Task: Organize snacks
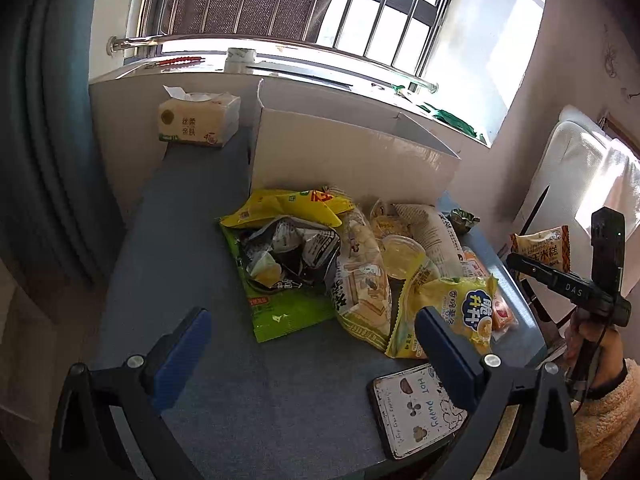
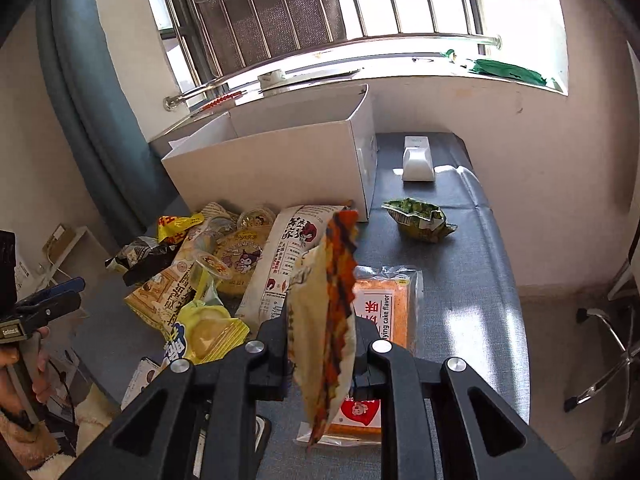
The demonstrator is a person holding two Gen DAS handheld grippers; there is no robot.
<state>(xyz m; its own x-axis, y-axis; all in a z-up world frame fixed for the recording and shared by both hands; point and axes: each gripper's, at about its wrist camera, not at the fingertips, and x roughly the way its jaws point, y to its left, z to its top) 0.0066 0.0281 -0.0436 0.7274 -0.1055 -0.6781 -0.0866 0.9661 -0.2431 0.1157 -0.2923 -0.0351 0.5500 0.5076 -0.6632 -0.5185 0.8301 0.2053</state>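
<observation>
Nearby, right gripper (image 2: 324, 344) pinches snack packet (image 2: 326, 300) (white box (image 2: 272, 160) behind); left gripper (image 1: 312, 344) spread.

we see a home room: barred window (image 1: 360, 12), blue curtain (image 1: 44, 120), tissue pack (image 1: 199, 120), snack packets (image 1: 360, 272) on bench (image 1: 180, 240).

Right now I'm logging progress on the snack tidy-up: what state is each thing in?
White box: open, nothing visible inside.
Snack pile: heaped on the table.
Orange-edged packet: lifted, pinched by right gripper.
Left gripper: open, empty.
Tissue pack: opened, a tissue sticking out.
</observation>
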